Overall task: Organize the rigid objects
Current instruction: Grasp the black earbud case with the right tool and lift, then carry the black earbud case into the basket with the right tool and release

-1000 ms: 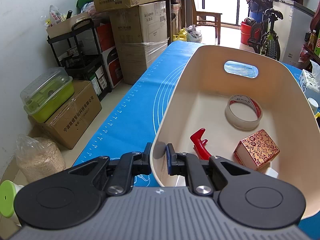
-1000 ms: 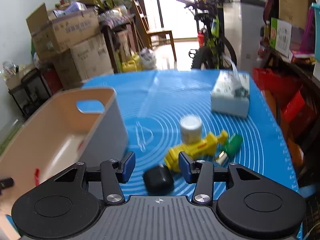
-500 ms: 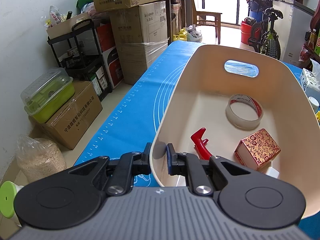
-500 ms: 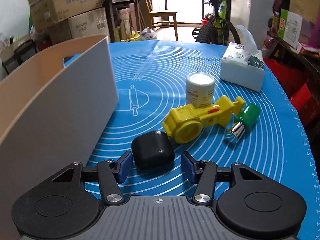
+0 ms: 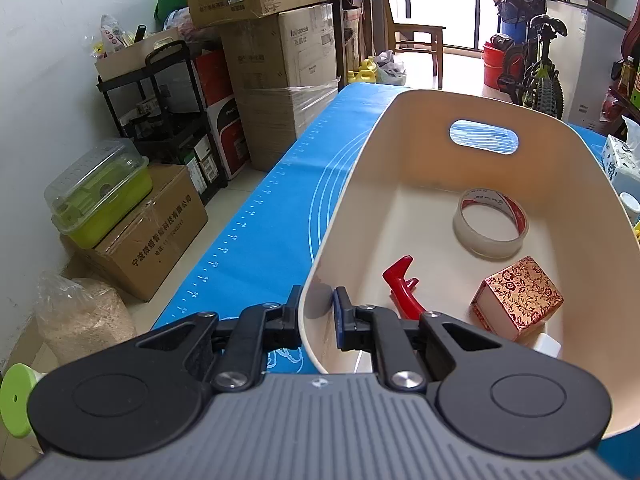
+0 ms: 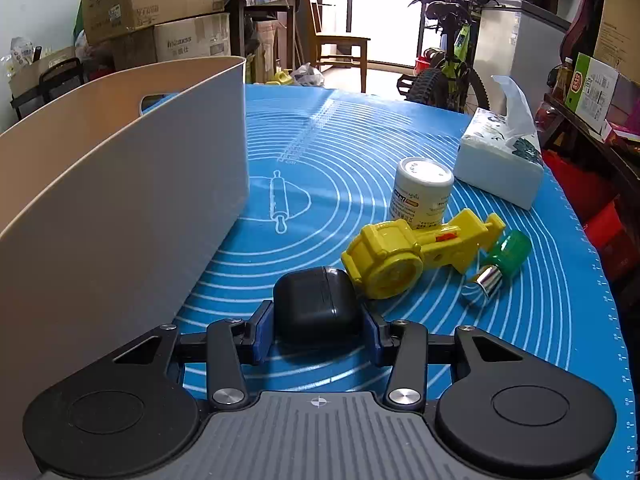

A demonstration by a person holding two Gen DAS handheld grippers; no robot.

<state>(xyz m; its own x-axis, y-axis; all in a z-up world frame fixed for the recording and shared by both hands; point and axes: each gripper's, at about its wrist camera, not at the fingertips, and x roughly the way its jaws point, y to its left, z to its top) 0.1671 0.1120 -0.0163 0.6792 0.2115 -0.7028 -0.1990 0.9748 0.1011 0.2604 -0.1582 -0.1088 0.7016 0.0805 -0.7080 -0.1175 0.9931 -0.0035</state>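
- The left tool [image 5: 316,312] is clamped narrow on the near-left rim of the cream plastic bin [image 5: 400,128], one pad outside the wall and one inside.
- The bin has smooth curved walls and an oval handle slot in its far end. It sits on a blue mat [image 5: 272,232] that covers the table; a strip of bare mat runs along its left side to the table edge.
- Inside the bin lie a roll of clear tape [image 5: 490,222] far right, a glossy red plastic clip [image 5: 400,288] near the left tool, and a small red-and-gold patterned box [image 5: 518,296] near right.
- The right tool [image 6: 316,330] is closing on a rounded, matte black case [image 6: 314,306], its blue pads at the case's two sides, on the mat just right of the bin's grey outer wall [image 6: 140,216].
- Just beyond the case lie a yellow plastic toy [image 6: 404,256], a white jar [image 6: 422,194] standing upright and a green-capped small bottle [image 6: 500,262] on its side; a tissue pack [image 6: 500,160] sits farther right.
- Open mat lies between the bin and these things, toward the far edge.
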